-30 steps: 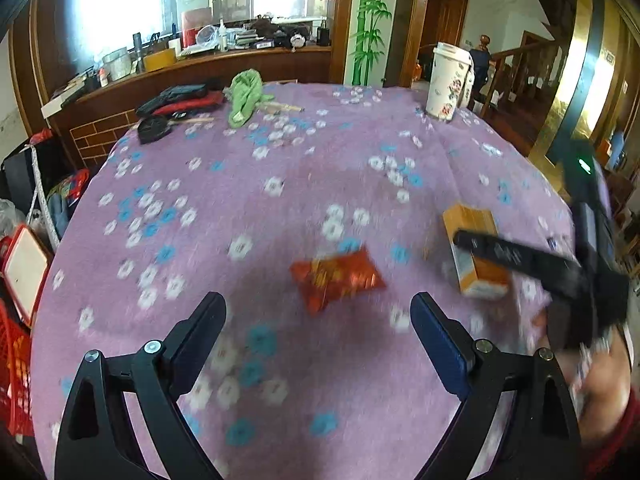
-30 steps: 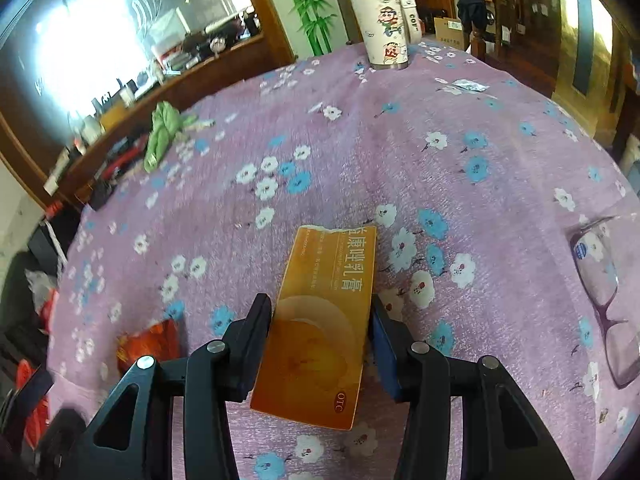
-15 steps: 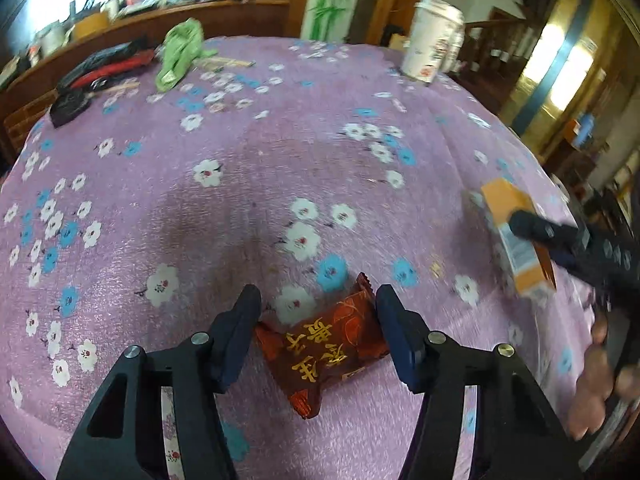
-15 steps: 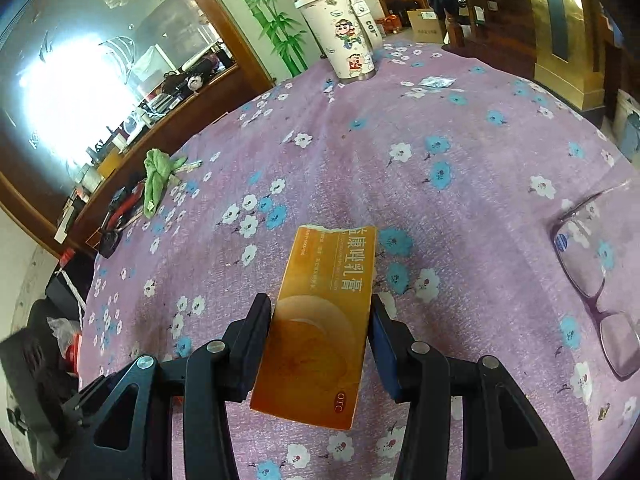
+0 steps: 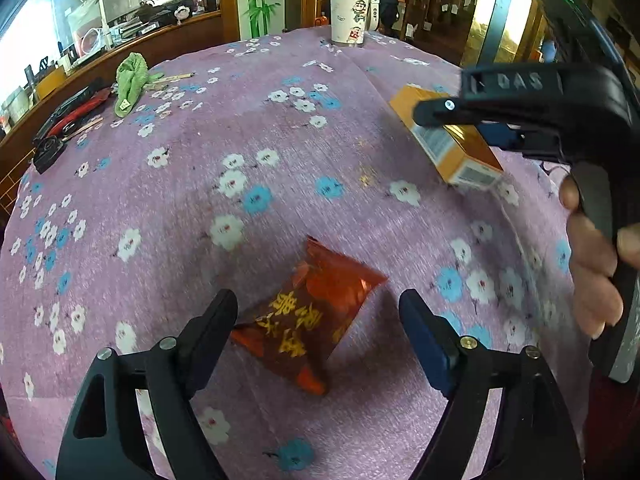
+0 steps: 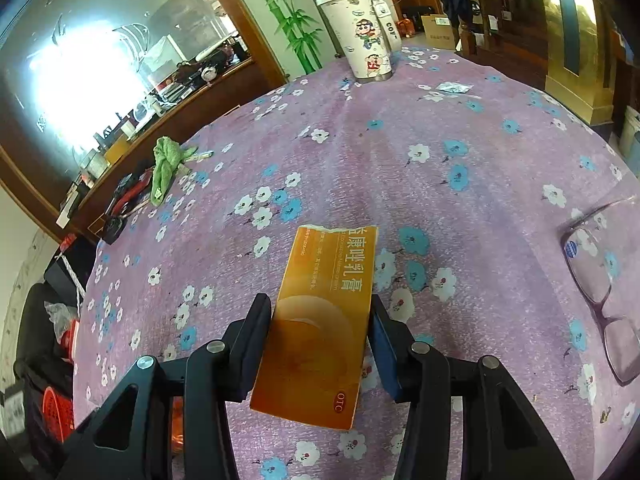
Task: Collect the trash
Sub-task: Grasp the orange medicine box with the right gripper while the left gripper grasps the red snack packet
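A red foil snack wrapper is found lying flat on the purple flowered tablecloth, near the table's near edge, between the fingers of the left gripper. The jaws have just been opening and stand apart; the left finger is close against the wrapper's corner, the right finger is clear of it, and no pad presses on it. The wrapper is judged not yet secured.

An orange ointment box is clamped between the jaws of the right gripper, held off the cloth toward the table's right edge, one end projecting well forward.

Risks noted: thin, slick foil may slide or be pushed ahead of the closing fingers if they are not set low enough, and the loose cloth may be pinched with it. The box could knock against the left gripper, the two being near.

Eyeglasses lie at the right edge; a cartoon-printed cup at the far edge; a green cloth at the far left.
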`<state>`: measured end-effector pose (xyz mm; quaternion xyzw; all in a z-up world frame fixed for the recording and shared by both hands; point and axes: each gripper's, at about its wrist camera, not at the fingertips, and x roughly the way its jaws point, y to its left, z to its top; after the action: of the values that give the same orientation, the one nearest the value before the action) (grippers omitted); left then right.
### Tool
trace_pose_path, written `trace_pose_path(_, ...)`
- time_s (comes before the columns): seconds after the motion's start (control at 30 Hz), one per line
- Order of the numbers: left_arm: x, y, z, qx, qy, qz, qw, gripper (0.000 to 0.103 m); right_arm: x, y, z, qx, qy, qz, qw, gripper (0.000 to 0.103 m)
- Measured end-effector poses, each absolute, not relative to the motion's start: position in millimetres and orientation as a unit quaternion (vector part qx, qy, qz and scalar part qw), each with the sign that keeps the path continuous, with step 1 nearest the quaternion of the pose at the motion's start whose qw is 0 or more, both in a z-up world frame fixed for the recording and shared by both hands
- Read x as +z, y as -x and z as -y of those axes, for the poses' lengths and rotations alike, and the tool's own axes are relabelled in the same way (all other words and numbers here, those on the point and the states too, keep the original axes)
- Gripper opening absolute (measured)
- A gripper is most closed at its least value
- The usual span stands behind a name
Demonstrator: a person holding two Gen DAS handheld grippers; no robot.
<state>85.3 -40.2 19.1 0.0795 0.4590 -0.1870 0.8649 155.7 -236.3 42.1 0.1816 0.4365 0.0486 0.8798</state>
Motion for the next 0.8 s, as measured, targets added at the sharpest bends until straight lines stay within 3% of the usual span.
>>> trace_pose_path(0.1, 15.9, -78.3, 41.8, -0.174, -0.082, -0.448, 0.873, 0.08, 42.8, -155.2, 233.5, 0.05, -0.175, -0.435, 0.882, 0.051)
trace_pose_path(0.23, 16.8, -75.0, 41.7, -0.159, -0.08, -0.438, 0.881, 0.057, 43.5, -155.0, 230.1, 0.055, -0.17, -0.434, 0.883, 0.051)
trace_pose_path(0.27, 17.4, -75.7, 40.9, -0.157, -0.078, -0.438, 0.882, 0.055, 43.4, -154.4, 229.1, 0.056, -0.167, -0.433, 0.884, 0.051)
trace_pose_path(0.43, 17.8, -80.6, 34.5, -0.154, -0.055, -0.441, 0.883, 0.055, 45.1, -153.5, 218.8, 0.074, -0.153, -0.432, 0.886, 0.051)
trace_pose_path(0.53, 16.8, -84.7, 34.1, -0.152, -0.046, -0.444, 0.882, 0.066, 45.4, -152.5, 211.0, 0.083, -0.141, -0.431, 0.887, 0.051)
trace_pose_path(0.63, 15.0, -84.5, 37.3, -0.145, -0.058, -0.434, 0.887, 0.064, 44.8, -152.1, 204.9, 0.091, -0.131, -0.433, 0.887, 0.051)
trace_pose_path(0.7, 15.6, -84.3, 36.5, -0.14, -0.059, -0.428, 0.891, 0.054, 44.7, -151.8, 202.1, 0.095, -0.126, -0.433, 0.888, 0.051)
trace_pose_path(0.77, 17.1, -86.1, 30.4, -0.139, -0.043, -0.426, 0.893, 0.036, 45.1, -151.1, 199.4, 0.098, -0.12, -0.432, 0.889, 0.051)
trace_pose_path(0.8, 17.3, -87.6, 26.1, -0.14, -0.032, -0.426, 0.893, 0.035, 45.0, -150.7, 197.8, 0.1, -0.118, -0.432, 0.889, 0.051)
